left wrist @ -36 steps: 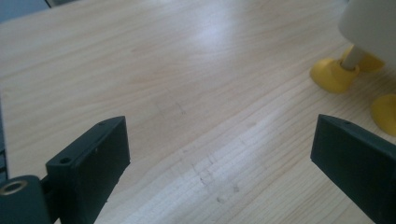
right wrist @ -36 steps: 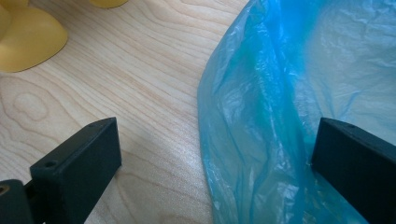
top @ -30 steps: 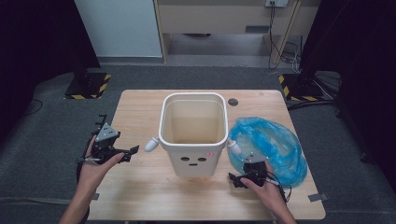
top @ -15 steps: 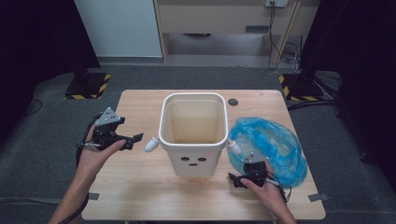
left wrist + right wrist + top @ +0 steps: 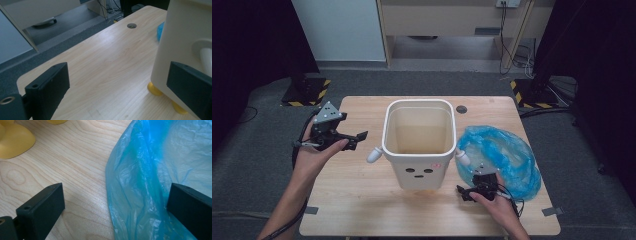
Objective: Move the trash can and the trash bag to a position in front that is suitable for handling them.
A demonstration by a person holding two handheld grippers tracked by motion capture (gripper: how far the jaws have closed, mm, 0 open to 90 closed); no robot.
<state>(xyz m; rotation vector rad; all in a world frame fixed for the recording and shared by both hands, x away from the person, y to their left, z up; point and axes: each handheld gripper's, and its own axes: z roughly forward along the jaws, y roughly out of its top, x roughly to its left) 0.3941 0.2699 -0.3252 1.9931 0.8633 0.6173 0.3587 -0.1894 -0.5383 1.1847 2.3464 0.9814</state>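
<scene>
Bag (image 5: pixel 150 182) edge sits between my right gripper's (image 5: pixel 476 191) wide-open empty jaws: I should pinch one layer; left gripper (image 5: pixel 346 139) open, empty, near bin (image 5: pixel 419 145).

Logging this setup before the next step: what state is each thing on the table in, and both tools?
Cream plastic bin with a face and stubby arms: upright on yellow feet, empty, no liner.
Blue plastic bag: lying crumpled on the wooden table, right of the bin, not gripped.
Left tool: open, raised, beside the bin's arm.
Right tool: open, its jaws either side of the bag's edge.
</scene>
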